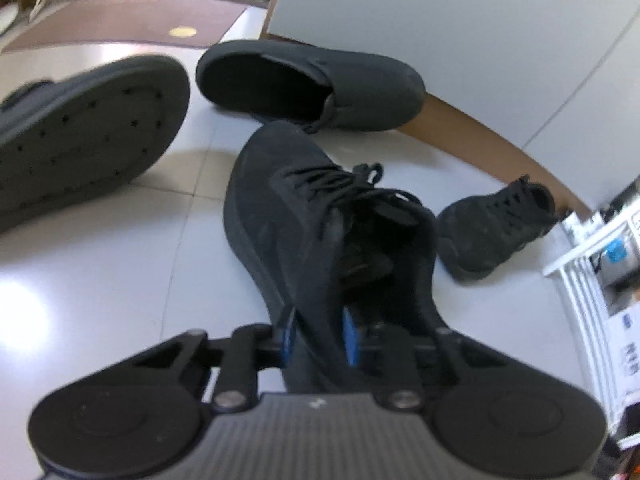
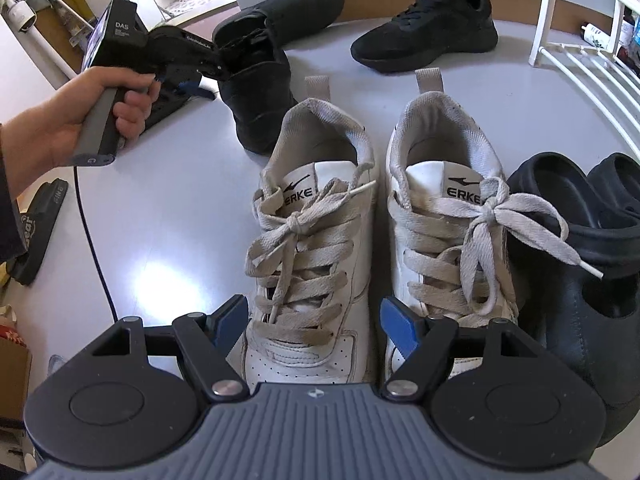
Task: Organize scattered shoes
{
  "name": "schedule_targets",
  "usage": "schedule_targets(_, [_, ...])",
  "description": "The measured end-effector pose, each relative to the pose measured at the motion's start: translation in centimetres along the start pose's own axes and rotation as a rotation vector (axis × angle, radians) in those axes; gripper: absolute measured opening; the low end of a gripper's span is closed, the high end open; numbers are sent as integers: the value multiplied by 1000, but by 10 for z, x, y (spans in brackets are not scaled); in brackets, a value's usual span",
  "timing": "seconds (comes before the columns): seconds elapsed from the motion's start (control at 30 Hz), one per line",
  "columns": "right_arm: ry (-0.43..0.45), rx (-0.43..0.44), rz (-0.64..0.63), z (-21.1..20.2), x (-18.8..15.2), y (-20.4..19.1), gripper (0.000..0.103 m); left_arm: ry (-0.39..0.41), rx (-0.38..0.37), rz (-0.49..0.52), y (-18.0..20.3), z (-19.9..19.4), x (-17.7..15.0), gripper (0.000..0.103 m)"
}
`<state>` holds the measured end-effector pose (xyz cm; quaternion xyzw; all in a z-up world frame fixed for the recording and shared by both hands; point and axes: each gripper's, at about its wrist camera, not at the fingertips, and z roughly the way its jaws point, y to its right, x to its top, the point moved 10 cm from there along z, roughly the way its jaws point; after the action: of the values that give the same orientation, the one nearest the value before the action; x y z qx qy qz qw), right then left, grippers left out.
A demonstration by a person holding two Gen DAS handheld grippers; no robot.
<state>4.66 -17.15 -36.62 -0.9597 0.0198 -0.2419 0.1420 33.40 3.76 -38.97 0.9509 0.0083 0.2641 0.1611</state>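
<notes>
The left gripper (image 1: 318, 334) had its jaws clamped on the heel collar of a black laced sneaker (image 1: 296, 216), tilted above the floor (image 1: 100, 260). A black slip-on shoe (image 1: 320, 80) lay just beyond it near the wall's wooden skirting (image 1: 480, 136), another black sneaker (image 1: 496, 232) off to the right. The right gripper (image 2: 316, 326) hovered with jaws wide apart, holding nothing, over the left one of a pair of white sneakers (image 2: 316, 240) standing side by side. Black clogs (image 2: 580, 248) touched the pair beside a white rack (image 2: 580, 52); bare floor lay left.

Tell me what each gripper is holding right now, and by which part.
The left gripper is shut on the black sneaker at its heel collar. The right gripper holds nothing; its jaws are open over the white sneakers.
</notes>
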Motion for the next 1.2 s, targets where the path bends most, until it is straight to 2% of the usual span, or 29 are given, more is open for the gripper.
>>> schedule_targets(0.53, [-12,26,-46,5,-5,-12,78,-17,-27,-3,-25,-18,-6,20])
schedule_targets(0.87, [-10,24,-56,8,-2,-13,78,-37,-36,-8,-56,-53,-42,20])
schedule_targets(1.2, [-4,29,-59,7,-1,-18,78,-89,-35,-7,-69,-84,-76,20])
